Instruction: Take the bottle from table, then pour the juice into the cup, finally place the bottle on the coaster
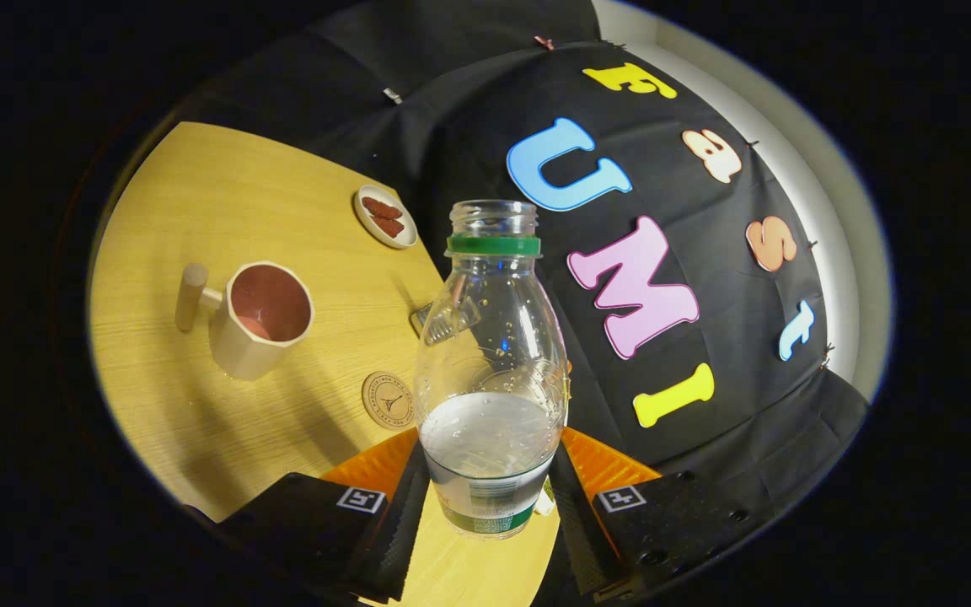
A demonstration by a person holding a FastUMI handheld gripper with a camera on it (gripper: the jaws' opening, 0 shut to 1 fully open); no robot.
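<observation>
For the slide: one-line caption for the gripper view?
Gripper shut on uncapped clear plastic bottle, lifted above wooden table, beige cup beyond.

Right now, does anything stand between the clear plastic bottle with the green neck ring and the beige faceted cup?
Nothing visible does. The gripper is shut on the clear plastic bottle. Bare wooden table lies between it and the beige cup; the round coaster sits nearer, off that line.

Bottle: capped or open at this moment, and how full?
Open: the bottle shows a bare threaded mouth with no cap. Liquid fills roughly its lower third. The gripper fingers press both sides.
</observation>
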